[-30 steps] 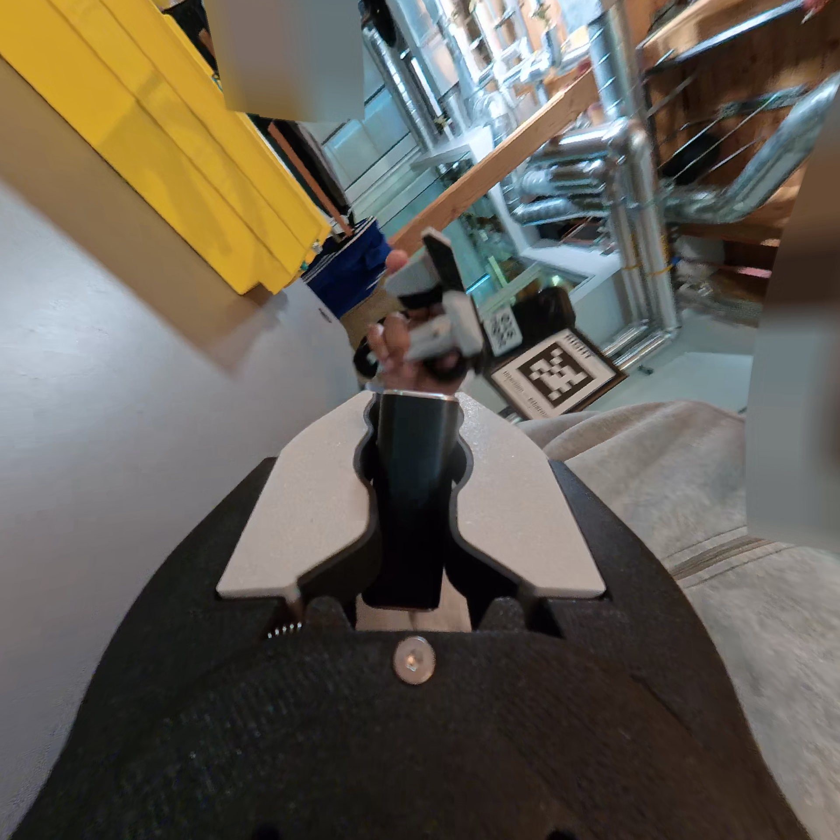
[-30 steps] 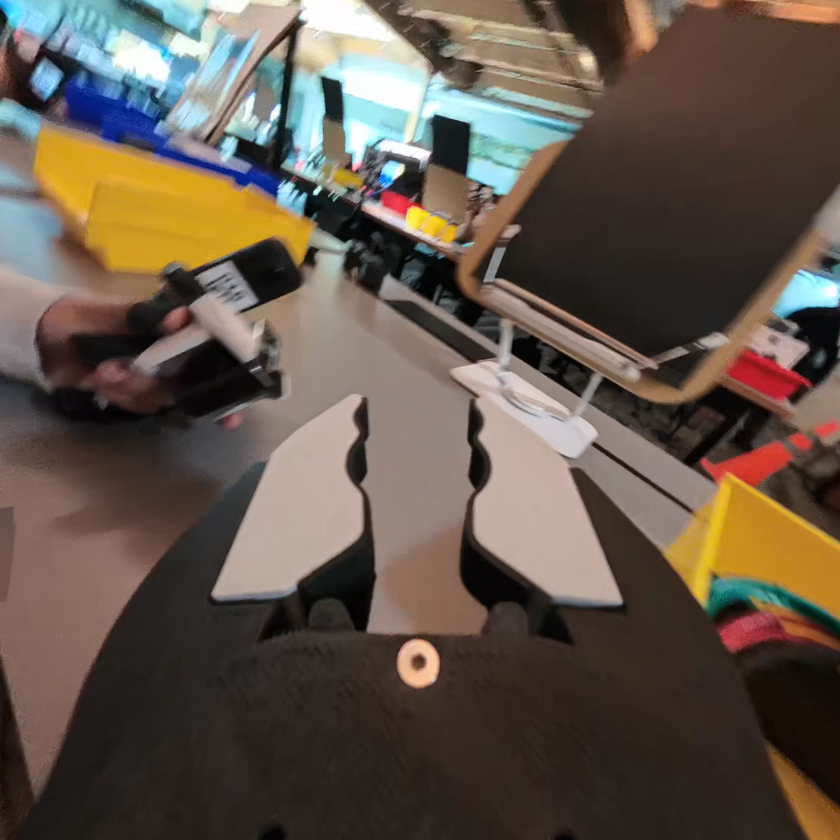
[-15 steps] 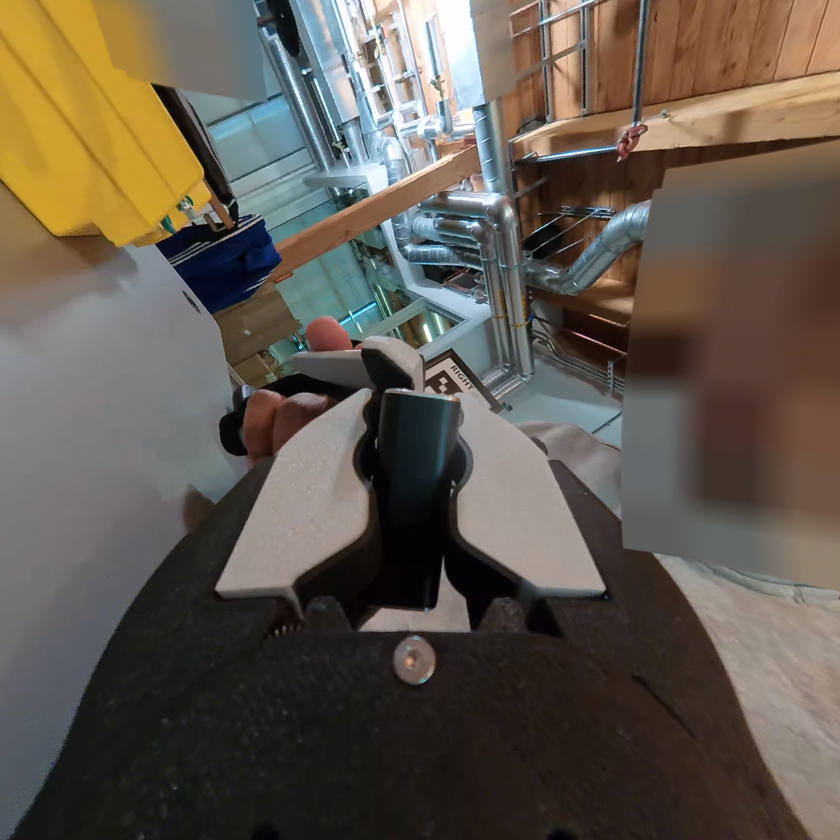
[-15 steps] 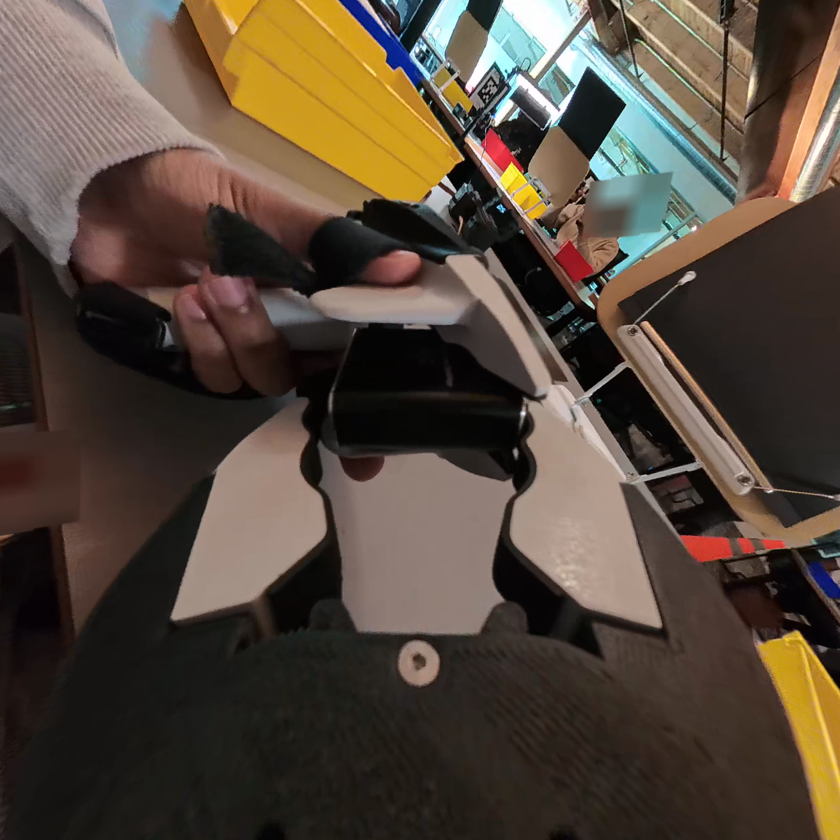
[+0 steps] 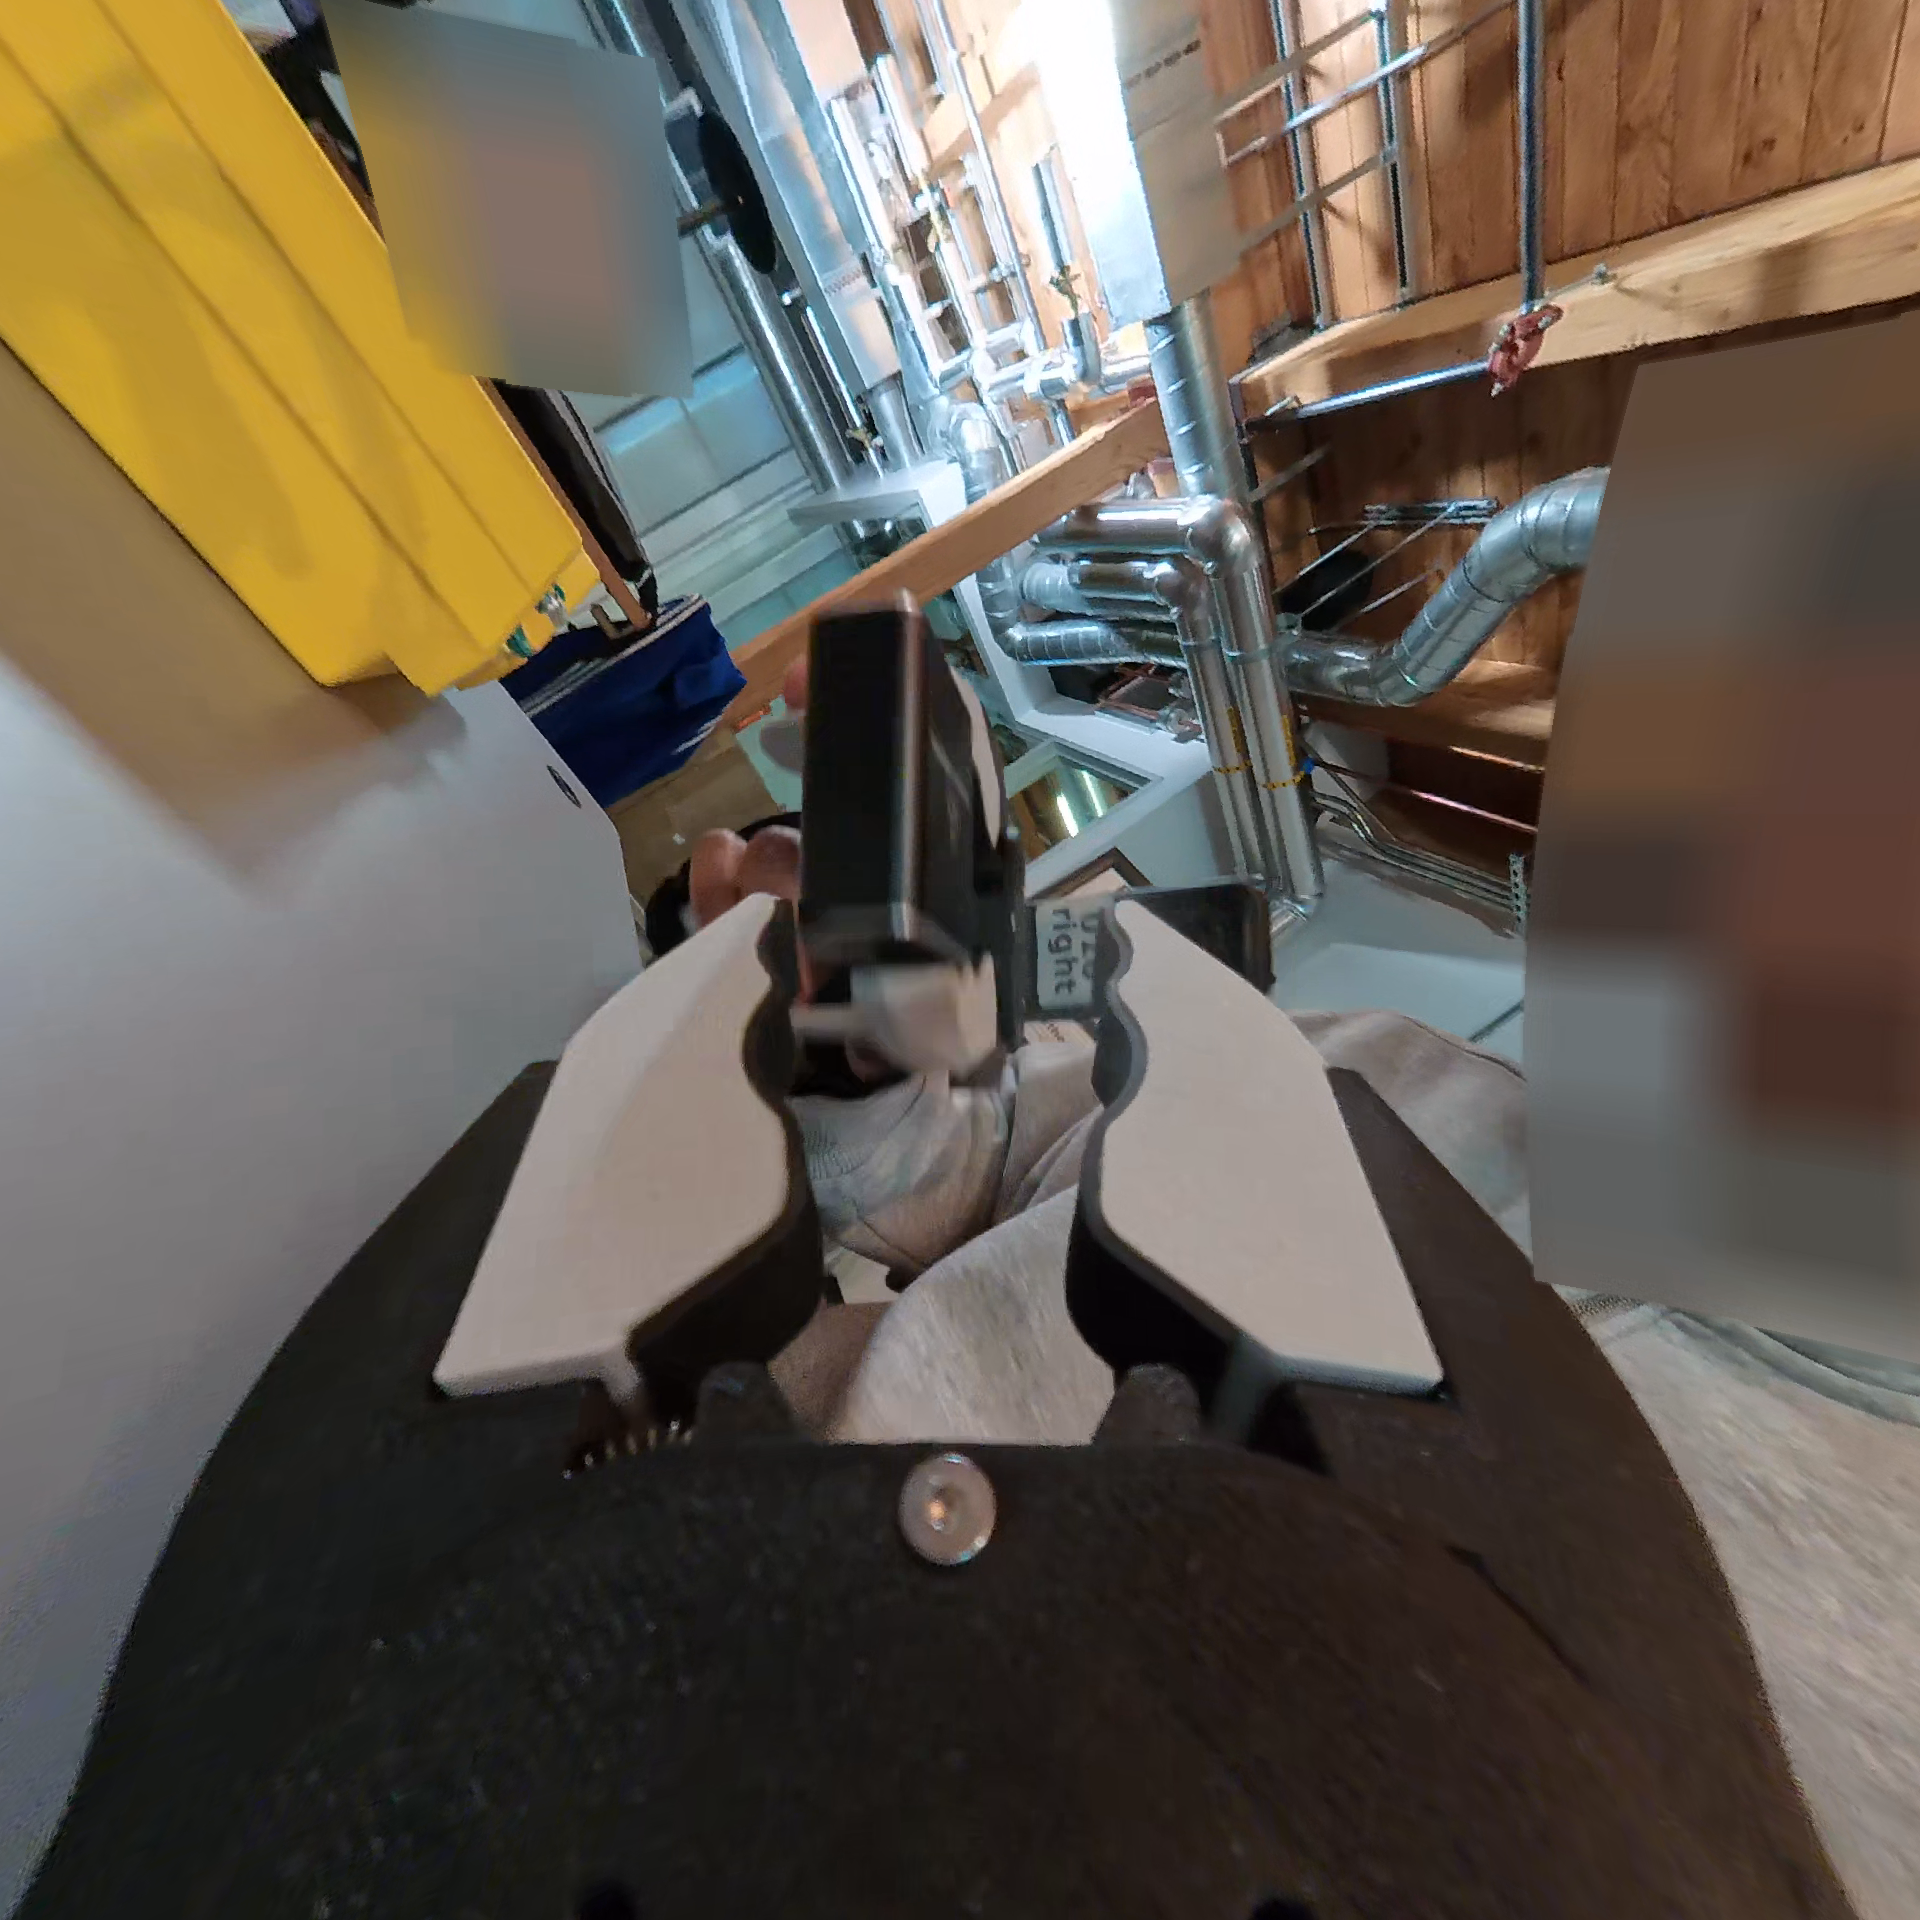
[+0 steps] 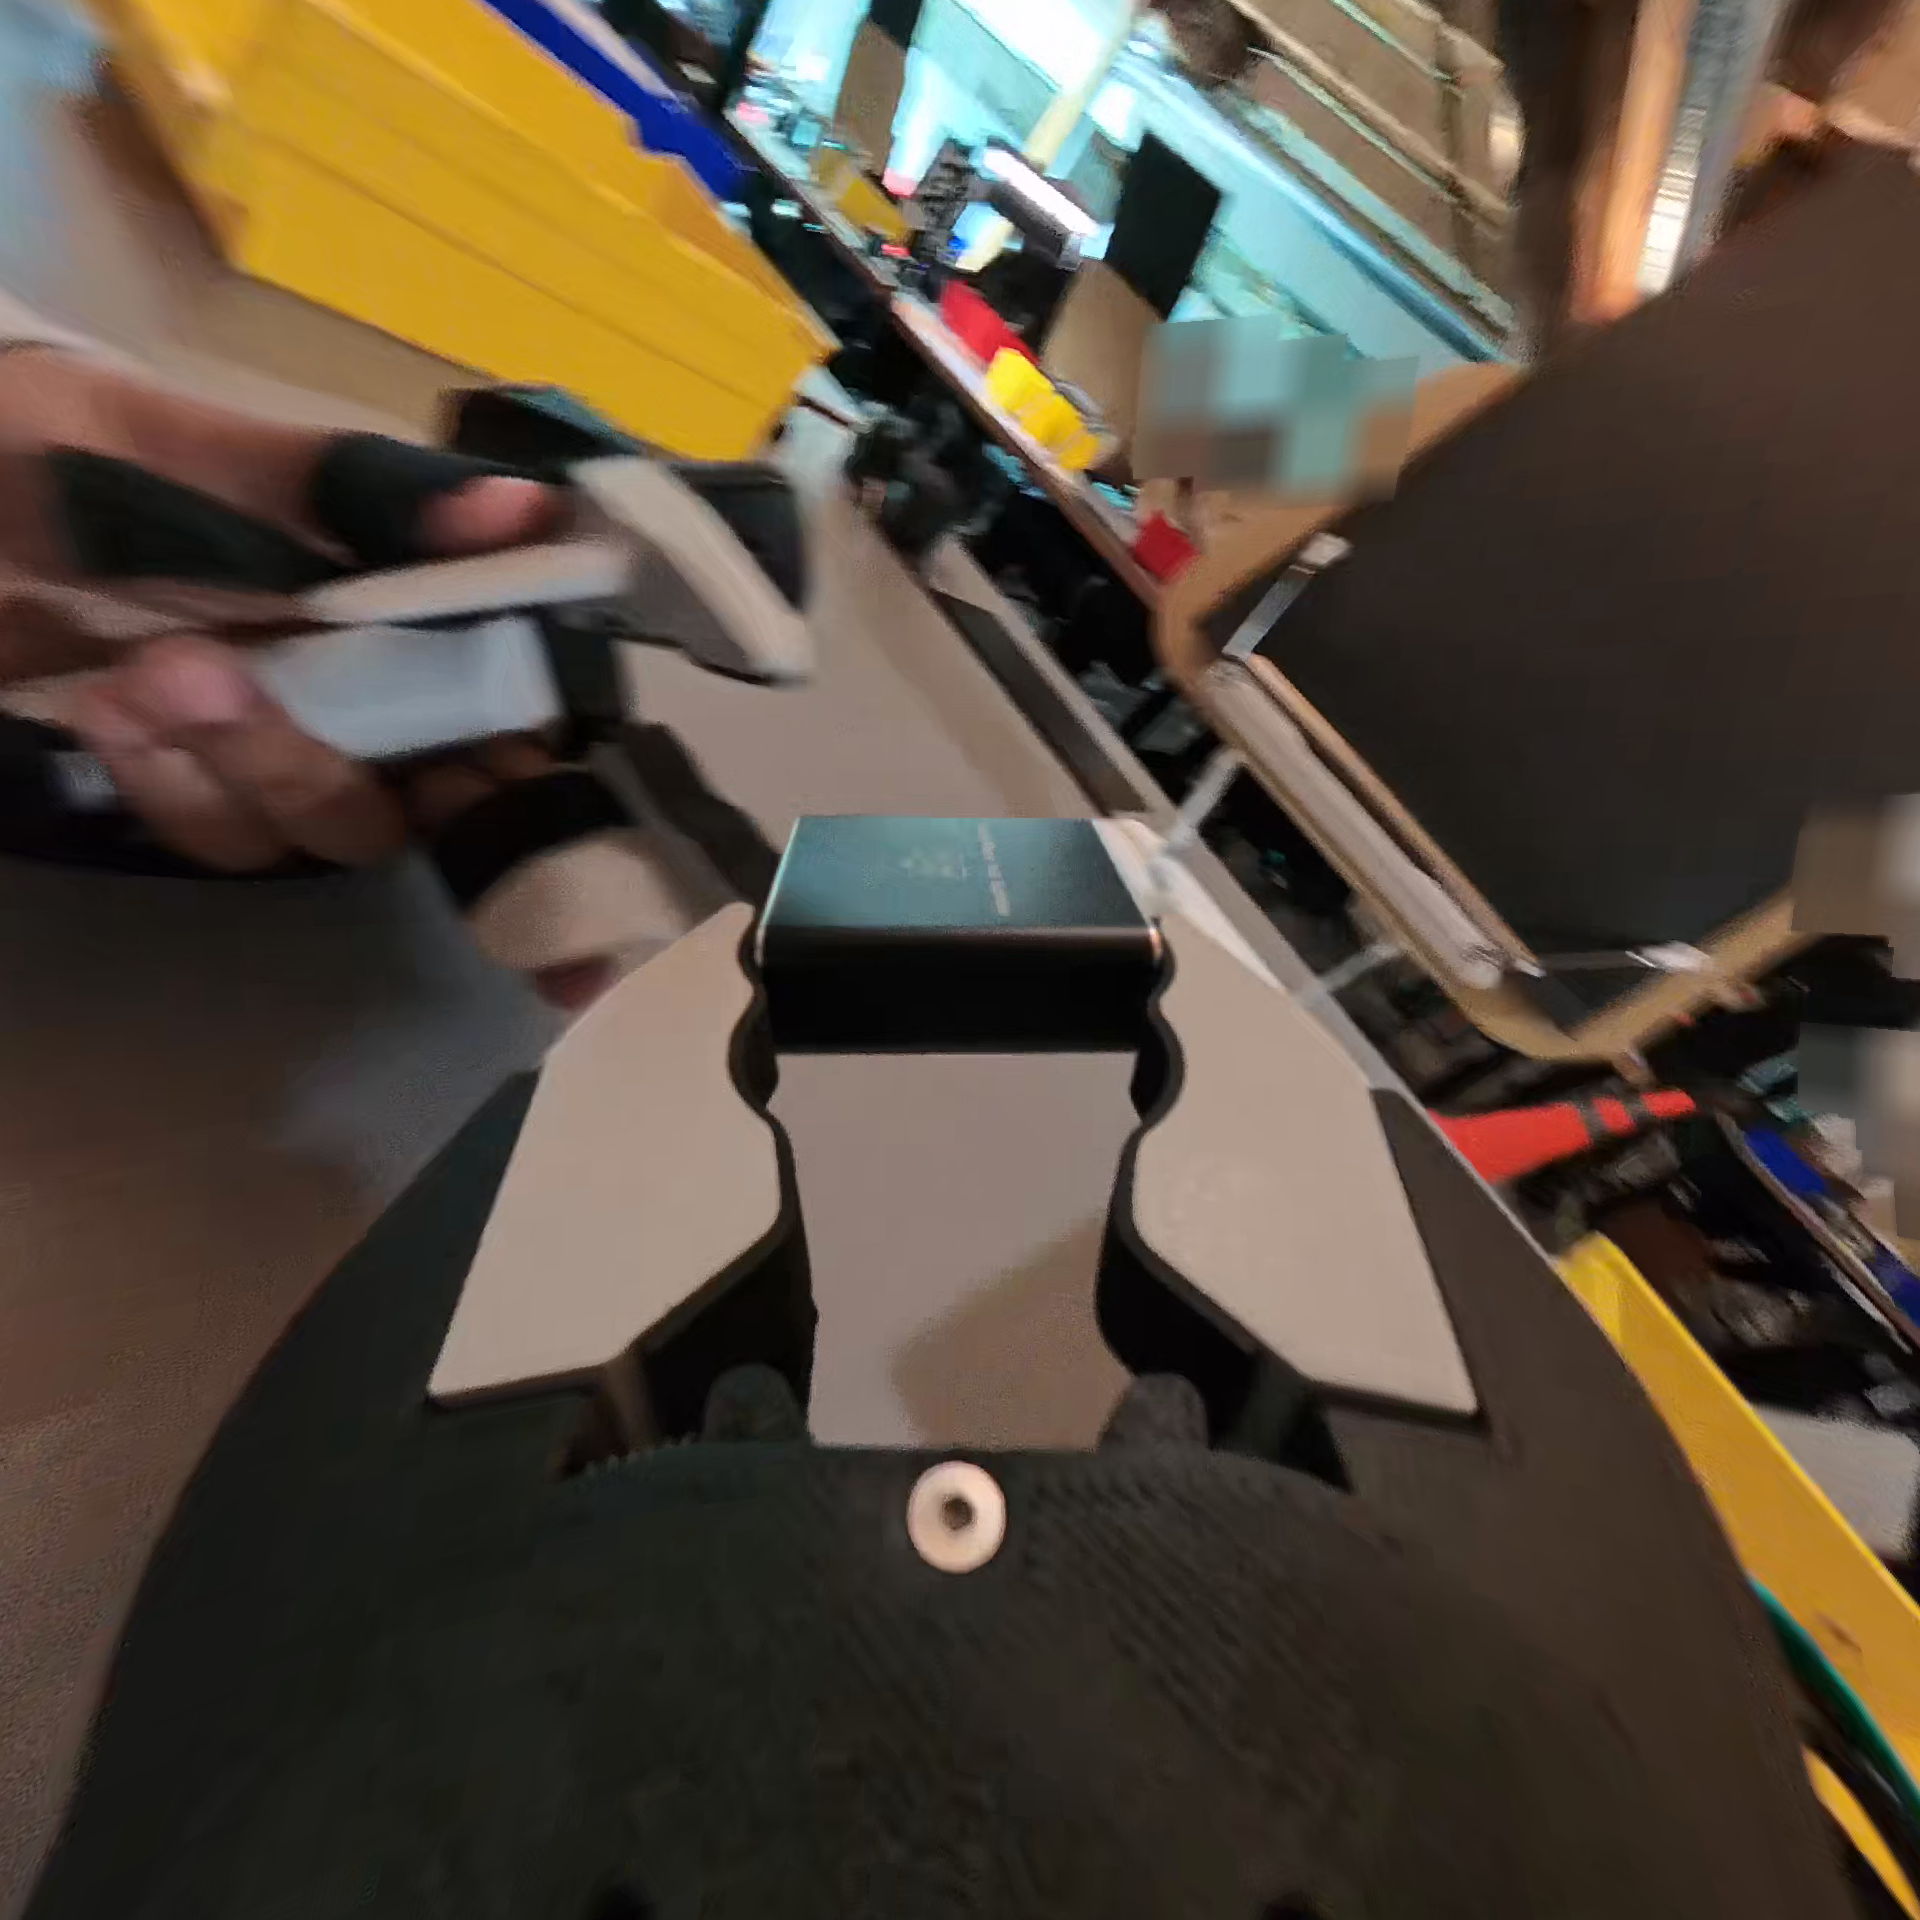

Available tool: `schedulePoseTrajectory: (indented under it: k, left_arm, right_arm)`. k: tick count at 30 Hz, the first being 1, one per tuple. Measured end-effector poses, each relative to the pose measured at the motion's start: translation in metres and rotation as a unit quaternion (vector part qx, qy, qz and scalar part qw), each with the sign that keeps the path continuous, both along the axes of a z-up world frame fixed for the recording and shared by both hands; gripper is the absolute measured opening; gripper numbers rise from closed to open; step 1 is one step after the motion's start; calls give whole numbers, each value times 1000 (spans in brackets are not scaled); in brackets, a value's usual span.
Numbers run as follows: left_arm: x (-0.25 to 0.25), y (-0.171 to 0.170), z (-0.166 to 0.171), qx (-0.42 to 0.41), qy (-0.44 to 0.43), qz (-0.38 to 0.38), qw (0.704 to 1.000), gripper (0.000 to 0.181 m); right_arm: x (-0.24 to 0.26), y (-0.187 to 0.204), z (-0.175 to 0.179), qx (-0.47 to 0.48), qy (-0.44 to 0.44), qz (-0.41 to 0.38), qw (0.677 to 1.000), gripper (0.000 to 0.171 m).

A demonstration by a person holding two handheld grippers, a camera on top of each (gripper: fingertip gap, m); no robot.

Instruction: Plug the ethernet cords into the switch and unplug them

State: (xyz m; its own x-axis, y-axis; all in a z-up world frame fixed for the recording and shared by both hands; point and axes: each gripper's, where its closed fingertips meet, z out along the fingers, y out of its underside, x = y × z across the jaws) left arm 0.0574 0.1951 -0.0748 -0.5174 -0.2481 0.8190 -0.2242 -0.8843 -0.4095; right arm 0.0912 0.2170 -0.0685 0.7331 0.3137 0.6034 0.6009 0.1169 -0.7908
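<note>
Right hand-held gripper [image 6: 956, 987] clamps black switch [image 6: 951, 914] over grey surface [image 6: 883, 727]; left hand-held gripper [image 5: 940, 977] spread, empty; yellow bins [image 6: 468, 208] far left.

Grey tabletop [image 6: 935, 727] with tan edge strip. Yellow bins [image 6: 499, 229] stacked at far left edge. White stand base [image 6: 1143, 862], carrying dark tilted panel [image 6: 1621, 582], on far right part. Second yellow bin [image 6: 1704, 1455] at right edge.

place: workshop / industrial lab hall
overhead: exposed silver ducts [image 5: 1195, 582], timber beam [image 5: 1558, 301]
storage: stacked yellow bins [image 6: 499, 229]
benches: long worktable row [image 6: 1039, 436] cluttered with red and yellow parts containers
</note>
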Motion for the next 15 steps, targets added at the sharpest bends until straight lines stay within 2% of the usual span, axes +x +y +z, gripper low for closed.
schedulePoseTrajectory:
  k: [1, 5, 9, 13, 15]
  left_arm:
    - [-1, 2, 1, -4, -3, 4, 1000, 53]
    - [-2, 3, 1, -11, -8, -1, 1000, 53]
    - [0, -7, -2, -13, -2, -26, 1000, 48]
    - [3, -18, -6, -6, 5, -47, 999, 46]
    - [4, -21, -8, 1, 10, -53, 999, 45]
  right_arm:
    - [22, 1, 11, 11, 14, -29, 999, 68]
    - [115, 1, 46, 33, 57, -131, 989, 68]
    - [218, 22, 58, -6, -4, -257, 967, 68]
    - [311, 76, 42, -112, -23, -314, 943, 68]
    - [349, 103, 21, -182, -74, -334, 922, 69]
